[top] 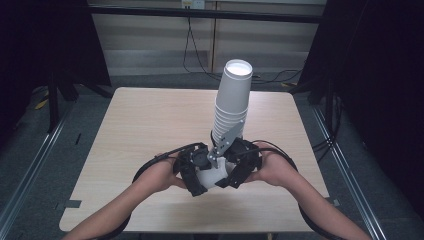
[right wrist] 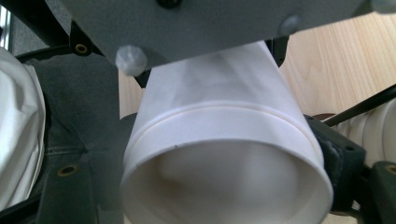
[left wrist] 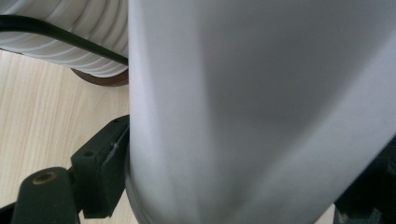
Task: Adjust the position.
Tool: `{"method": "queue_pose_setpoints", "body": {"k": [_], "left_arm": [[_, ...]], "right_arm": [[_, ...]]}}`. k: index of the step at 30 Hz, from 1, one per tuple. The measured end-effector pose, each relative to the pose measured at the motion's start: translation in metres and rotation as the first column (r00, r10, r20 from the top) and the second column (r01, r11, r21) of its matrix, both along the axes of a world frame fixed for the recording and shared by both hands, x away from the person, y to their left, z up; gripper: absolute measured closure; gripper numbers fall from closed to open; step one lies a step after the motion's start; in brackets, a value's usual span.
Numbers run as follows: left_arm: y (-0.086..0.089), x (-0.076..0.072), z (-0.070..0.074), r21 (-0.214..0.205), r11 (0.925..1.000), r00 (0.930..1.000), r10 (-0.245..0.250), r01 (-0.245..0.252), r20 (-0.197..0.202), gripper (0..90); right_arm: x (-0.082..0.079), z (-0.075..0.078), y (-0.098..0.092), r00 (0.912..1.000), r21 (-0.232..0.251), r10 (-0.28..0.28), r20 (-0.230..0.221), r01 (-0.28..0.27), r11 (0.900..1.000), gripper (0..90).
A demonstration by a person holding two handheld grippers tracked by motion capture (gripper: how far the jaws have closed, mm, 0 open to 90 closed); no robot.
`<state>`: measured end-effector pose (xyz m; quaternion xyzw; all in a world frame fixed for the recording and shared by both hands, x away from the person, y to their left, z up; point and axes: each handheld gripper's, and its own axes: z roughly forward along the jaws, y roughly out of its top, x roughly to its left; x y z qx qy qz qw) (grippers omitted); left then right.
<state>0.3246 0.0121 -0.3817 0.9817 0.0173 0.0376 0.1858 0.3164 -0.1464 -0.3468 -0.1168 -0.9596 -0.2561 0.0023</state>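
Left hand-held gripper [top: 196, 176]: held at the near middle of the tabletop [top: 145, 130], its jaws pinching a single white paper cup [top: 212, 176]. In the left gripper view the cup wall [left wrist: 252, 112] sits right against one black pad [left wrist: 105, 163], with the rolled rim at the bottom of that view.

Right hand-held gripper [top: 231, 176]: held just right of the left one, its jaws also clamped on the same cup. In the right gripper view the cup [right wrist: 224, 140] lies on its side with its open mouth toward the camera, and a black pad [right wrist: 338, 158] presses its right flank. No earlier picture is available to compare.

Count: two hand-held grippers, two hands, one separate cup, one stack of cups [top: 232, 102].

Condition of the held cup: plain white paper, tapered, with a rolled lip and a faint band just behind it. The inside is clean white. The wall shows slight denting under the grip.

The stack stands on the tabletop just beyond the grippers, upside down, leaning slightly to the right. Its many rims form close ridges on the lower part; the exact number of cups cannot be told. A black cable [left wrist: 60, 35] crosses in front of the stack in the left gripper view.

The tabletop is light wood with rounded corners.
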Motion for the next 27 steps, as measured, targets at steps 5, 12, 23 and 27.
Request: {"method": "queue_pose_setpoints", "body": {"k": [5,12,23,27], "left_arm": [[0.0,-0.001,0.0,-0.008,0.9999,1.0,0.007,-0.006,0.004,15.6],[0.003,0.0,0.0,-0.05,0.9987,0.9999,-0.012,0.012,0.003,12.8],[0.013,0.003,0.003,-0.107,0.9939,0.9992,-0.032,0.03,-0.022,12.0],[0.016,0.004,0.003,-0.138,0.9899,0.9984,-0.038,0.032,-0.043,11.3]], "right_arm": [[-0.001,0.001,0.0,0.9999,-0.011,0.002,0.011,-0.002,0.9999,25.2],[-0.002,0.003,-0.002,0.9999,-0.006,-0.01,0.006,0.01,0.9999,25.7],[-0.001,0.003,-0.006,0.9998,0.038,-0.02,-0.007,0.021,0.9991,26.0],[-0.001,0.003,-0.007,0.9997,0.053,-0.018,-0.014,0.019,0.9984,26.0]]}}
